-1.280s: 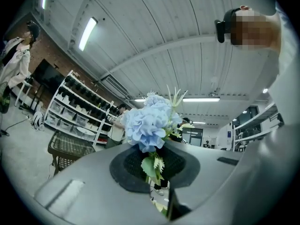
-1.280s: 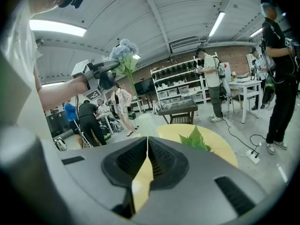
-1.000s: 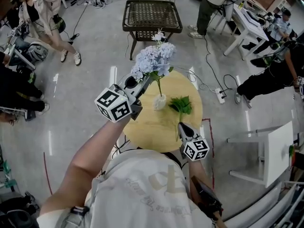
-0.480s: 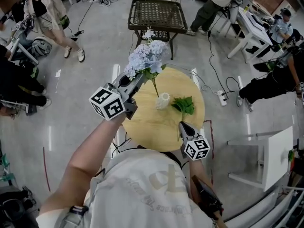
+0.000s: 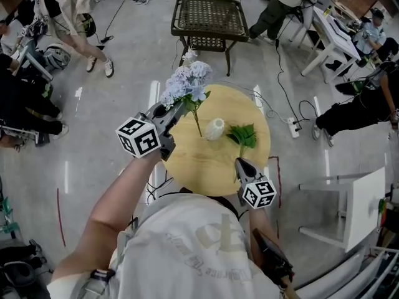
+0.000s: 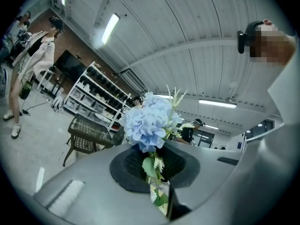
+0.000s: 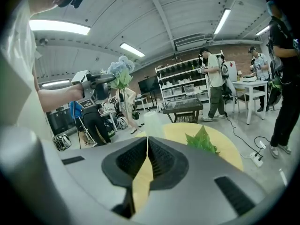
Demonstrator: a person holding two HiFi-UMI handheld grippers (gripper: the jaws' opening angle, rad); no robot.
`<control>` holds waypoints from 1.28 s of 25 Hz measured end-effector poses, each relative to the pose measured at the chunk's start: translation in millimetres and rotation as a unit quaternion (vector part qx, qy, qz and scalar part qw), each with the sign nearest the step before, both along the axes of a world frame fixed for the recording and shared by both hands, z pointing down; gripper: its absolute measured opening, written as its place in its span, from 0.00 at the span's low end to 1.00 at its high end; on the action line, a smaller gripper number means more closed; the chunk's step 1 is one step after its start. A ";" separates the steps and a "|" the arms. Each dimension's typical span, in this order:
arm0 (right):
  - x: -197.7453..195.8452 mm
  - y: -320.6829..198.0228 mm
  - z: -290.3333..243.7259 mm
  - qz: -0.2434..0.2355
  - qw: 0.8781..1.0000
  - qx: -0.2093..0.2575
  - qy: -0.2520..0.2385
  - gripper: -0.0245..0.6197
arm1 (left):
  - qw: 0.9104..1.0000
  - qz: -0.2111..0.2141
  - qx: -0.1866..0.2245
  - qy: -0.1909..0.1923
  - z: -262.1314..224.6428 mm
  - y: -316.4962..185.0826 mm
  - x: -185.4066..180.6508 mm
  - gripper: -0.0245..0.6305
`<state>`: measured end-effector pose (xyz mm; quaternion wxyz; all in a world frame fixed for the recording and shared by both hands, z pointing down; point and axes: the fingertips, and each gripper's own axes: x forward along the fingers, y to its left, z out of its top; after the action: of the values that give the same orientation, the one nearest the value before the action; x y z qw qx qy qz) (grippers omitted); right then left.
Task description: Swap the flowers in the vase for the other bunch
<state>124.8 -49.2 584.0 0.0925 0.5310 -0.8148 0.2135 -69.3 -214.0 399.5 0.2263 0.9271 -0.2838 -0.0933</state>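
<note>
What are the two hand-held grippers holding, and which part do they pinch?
The left hand-held gripper pinches the blue flower bunch by its leafy green stem, just under the blooms. The right hand-held gripper is shut and holds nothing.

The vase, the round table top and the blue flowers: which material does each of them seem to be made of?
The vase looks like white ceramic with a dull finish, though plastic is possible. The round table top seems pale yellow wood or laminate, smooth and evenly coloured. The blue flowers are probably artificial: fabric-like petals, stiff flat leaves; I cannot be sure.
</note>
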 end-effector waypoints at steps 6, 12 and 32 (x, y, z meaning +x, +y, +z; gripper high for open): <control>-1.2 2.5 3.2 -0.003 1.000 -0.003 0.000 0.05 | 0.999 -0.009 -0.042 -0.017 37.8 6.3 -9.7 0.08; -4.0 5.6 9.0 -0.007 1.000 -0.010 0.000 0.05 | 0.996 -0.015 -0.081 -0.027 71.1 15.2 -17.0 0.08; -14.7 2.6 19.8 -0.010 1.000 -0.028 -0.002 0.05 | 0.978 -0.019 -0.188 -0.091 185.2 45.2 -29.8 0.08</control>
<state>110.1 -46.6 603.8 0.1084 0.5193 -0.8141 0.2364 -99.1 -168.8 584.7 0.3679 0.8673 -0.3328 0.0420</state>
